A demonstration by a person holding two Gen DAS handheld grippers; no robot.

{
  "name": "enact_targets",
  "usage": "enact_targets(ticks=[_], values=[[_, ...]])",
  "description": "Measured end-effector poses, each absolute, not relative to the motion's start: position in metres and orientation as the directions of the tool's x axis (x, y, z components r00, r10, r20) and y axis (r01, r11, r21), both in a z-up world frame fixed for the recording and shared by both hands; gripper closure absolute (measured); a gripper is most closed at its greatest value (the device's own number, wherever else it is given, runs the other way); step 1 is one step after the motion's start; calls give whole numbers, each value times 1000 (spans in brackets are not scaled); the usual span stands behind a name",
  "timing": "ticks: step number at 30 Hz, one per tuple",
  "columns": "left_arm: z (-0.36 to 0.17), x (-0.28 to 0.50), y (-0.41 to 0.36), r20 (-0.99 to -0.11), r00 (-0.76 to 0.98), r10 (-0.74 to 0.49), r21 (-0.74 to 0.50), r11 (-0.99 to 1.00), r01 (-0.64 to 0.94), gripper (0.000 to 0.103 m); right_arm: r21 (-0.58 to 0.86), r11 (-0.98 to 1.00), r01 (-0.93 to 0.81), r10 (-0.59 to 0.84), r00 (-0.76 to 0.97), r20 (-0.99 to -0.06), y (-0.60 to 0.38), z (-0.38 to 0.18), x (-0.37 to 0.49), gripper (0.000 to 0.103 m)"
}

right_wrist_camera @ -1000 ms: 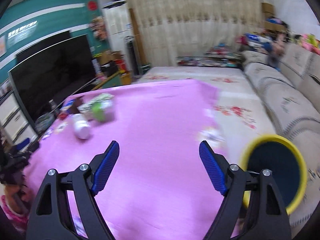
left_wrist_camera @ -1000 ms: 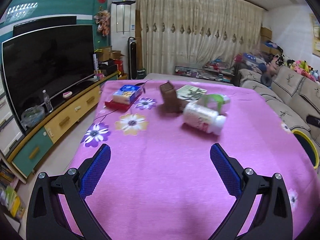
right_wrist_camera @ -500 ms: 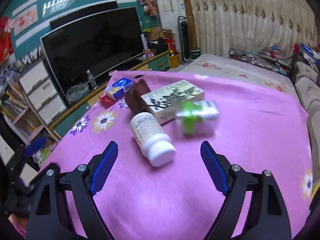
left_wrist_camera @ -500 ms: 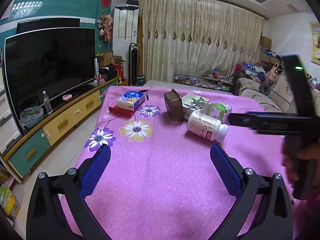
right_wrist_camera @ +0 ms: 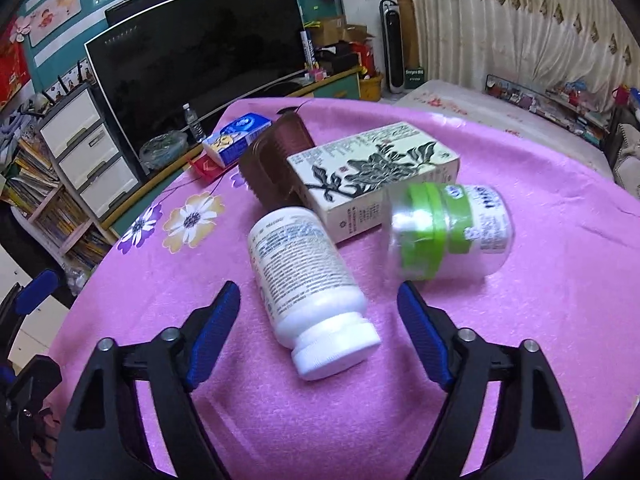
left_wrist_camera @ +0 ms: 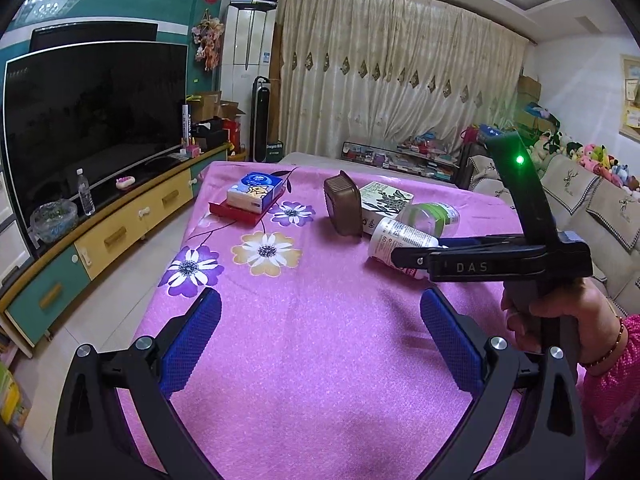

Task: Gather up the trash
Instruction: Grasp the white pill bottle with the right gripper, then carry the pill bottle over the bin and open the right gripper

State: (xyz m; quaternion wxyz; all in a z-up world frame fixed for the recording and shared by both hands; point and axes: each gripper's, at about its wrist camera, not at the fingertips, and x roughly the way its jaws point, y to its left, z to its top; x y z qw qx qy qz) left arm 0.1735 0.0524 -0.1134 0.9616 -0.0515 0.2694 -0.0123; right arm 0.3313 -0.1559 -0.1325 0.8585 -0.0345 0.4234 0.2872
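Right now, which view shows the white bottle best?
Right wrist: the white bottle lies whole and close between the closing right gripper fingers, untouched. In the left wrist view it is far and partly hidden behind that gripper.

You can count two bottles: one white bottle (right_wrist_camera: 308, 280) and one clear bottle (right_wrist_camera: 452, 232) with a green band. There is one leaf box (right_wrist_camera: 372, 176), one brown box (right_wrist_camera: 276, 160), one blue pack (right_wrist_camera: 236, 136).

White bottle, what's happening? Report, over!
Right gripper closing around lying white bottle, pads not touching. Left gripper open, empty. Green-capped jar and printed box crowd close behind.
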Motion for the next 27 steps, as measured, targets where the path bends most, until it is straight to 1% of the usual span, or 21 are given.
enact_targets(ticks=[4,6,7,8,9,14,19,24,27], values=[[-114,175,52,-520,853,-52,-101,995,-1,5,201,818,-540,488,465,-739,-151,-131,319,33],[-114,174,51,-522,851,-53,-102,995,-1,5,198,811,-550,495,467,-733,-147,-130,312,43],[-114,175,52,-523,851,-53,-103,995,-1,5,192,812,-551,490,468,-735,-146,-130,310,46],[-114,175,52,-523,851,-53,-105,995,-2,5,182,815,-549,481,469,-741,-144,-132,309,55],[-114,175,52,-523,851,-53,-106,994,-3,5,178,817,-548,475,466,-746,-143,-134,309,57],[-114,175,51,-520,852,-52,-107,994,-5,5,179,819,-545,477,475,-739,-145,-132,304,57],[-113,174,48,-517,854,-52,-98,995,1,5,197,818,-541,500,499,-708,-161,-109,286,57],[-113,173,47,-514,856,-50,-94,996,2,5,222,833,-507,504,529,-683,-195,-90,262,57],[-112,172,46,-511,858,-48,-92,996,1,5,225,862,-455,477,574,-665,-228,-81,246,57]])
